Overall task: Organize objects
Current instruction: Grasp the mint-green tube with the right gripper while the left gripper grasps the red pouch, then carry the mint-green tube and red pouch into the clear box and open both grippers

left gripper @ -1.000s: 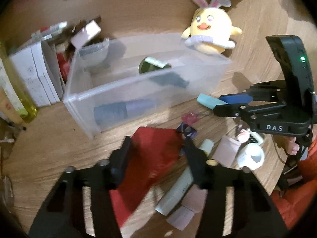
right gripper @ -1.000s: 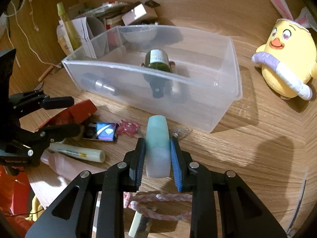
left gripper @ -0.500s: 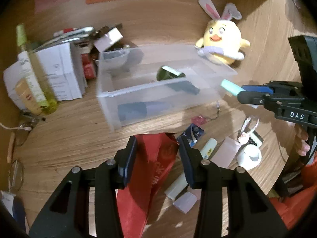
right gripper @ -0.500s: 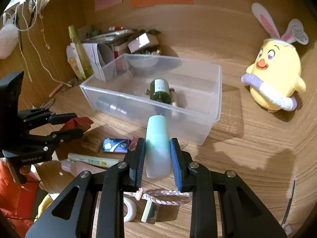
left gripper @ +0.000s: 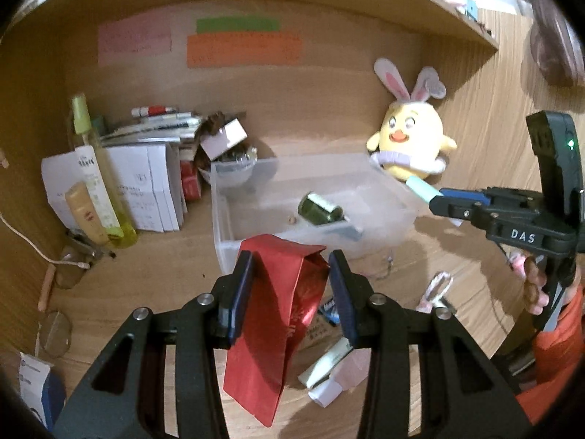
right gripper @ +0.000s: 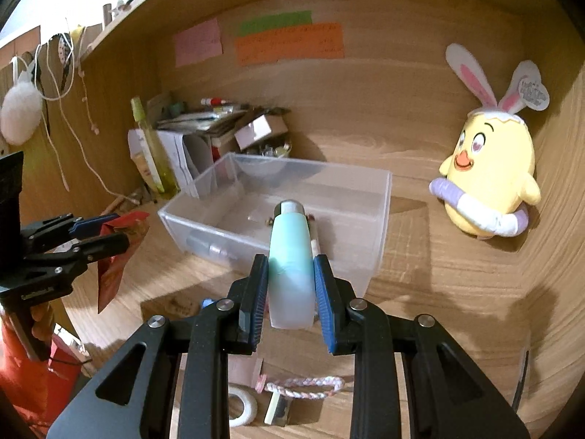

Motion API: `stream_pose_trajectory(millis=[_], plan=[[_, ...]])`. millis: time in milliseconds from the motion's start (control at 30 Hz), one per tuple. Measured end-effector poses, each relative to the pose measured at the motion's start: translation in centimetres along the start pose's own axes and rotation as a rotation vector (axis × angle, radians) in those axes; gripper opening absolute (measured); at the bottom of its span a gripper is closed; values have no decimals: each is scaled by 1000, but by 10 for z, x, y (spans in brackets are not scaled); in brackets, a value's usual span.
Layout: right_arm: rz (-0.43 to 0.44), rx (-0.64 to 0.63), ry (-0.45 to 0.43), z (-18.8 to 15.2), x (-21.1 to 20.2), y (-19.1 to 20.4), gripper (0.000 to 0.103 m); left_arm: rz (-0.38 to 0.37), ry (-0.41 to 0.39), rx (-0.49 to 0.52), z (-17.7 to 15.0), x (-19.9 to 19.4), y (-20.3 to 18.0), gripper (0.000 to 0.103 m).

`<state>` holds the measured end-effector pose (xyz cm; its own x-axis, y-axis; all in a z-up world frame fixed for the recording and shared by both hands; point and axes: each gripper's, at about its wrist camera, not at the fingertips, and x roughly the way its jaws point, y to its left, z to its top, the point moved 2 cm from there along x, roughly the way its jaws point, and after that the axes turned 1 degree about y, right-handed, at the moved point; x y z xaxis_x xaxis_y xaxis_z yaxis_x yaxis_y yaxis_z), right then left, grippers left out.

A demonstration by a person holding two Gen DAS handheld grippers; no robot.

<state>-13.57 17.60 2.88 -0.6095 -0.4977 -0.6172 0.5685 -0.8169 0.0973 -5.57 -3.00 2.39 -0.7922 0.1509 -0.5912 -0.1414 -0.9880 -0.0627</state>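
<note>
1. Desk (left gripper: pixel 153 256): light wood-grain surface set in an alcove whose back and side panels have the same wood finish; a shelf edge runs along the top of the alcove
2. Back panel: three paper notes (right gripper: pixel 289 42), pink, green and orange, fixed side by side; their writing is too small to read
3. Left side panel: white cords and a white pompom (right gripper: pixel 20 113) hang from above
4. Clear plastic bin (left gripper: pixel 398 197): stands near the middle of the desk, open at the top; a dark green bottle (left gripper: pixel 320 210) lies on its side within
5. Back left corner of the desk: stacked white boxes (left gripper: pixel 146 186), papers, pens and a tall yellow-green spray bottle (left gripper: pixel 98 183)
6. Back right of the desk: yellow chick plush with rabbit ears (right gripper: pixel 490 183), well apart from the bin
7. Front edge of the desk: loose clutter, including a roll of white tape (right gripper: pixel 243 408) and a braided cord (right gripper: pixel 307 387)
8. Left gripper (left gripper: pixel 290 292): fingers at a moderate gap, clasping a red foil packet (left gripper: pixel 278 322) that hangs clear of the desk, in front of the bin
9. Right gripper (right gripper: pixel 290 292): fingers narrow, clamped on a pale teal tube (right gripper: pixel 290 252), raised before the bin's near wall
10. Orange sleeve (left gripper: pixel 555 344) of the person at the frame edge
</note>
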Motion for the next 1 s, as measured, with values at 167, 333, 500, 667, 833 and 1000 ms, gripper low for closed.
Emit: stream_pose_trajectory(millis=[167,333,500,667,833,1000], plan=[[-5,-2,-27,10,-1,-2,23,16,-38,2,14,-6,-2,41],[-5,3,-48,20,0,-6,23,34,-73,12,30,-8,-4,41],[-9,-7,-60,29,4,-8,23,60,-91,28,43,0,-9,41],[-10,-8,-66,39,11,-10,23,70,-92,28,55,14,-12,42],[-9,-13,-60,46,21,-11,23,69,-85,22,68,27,-15,41],[-14,-22,-49,53,33,-11,23,80,-92,15,79,37,-17,42]])
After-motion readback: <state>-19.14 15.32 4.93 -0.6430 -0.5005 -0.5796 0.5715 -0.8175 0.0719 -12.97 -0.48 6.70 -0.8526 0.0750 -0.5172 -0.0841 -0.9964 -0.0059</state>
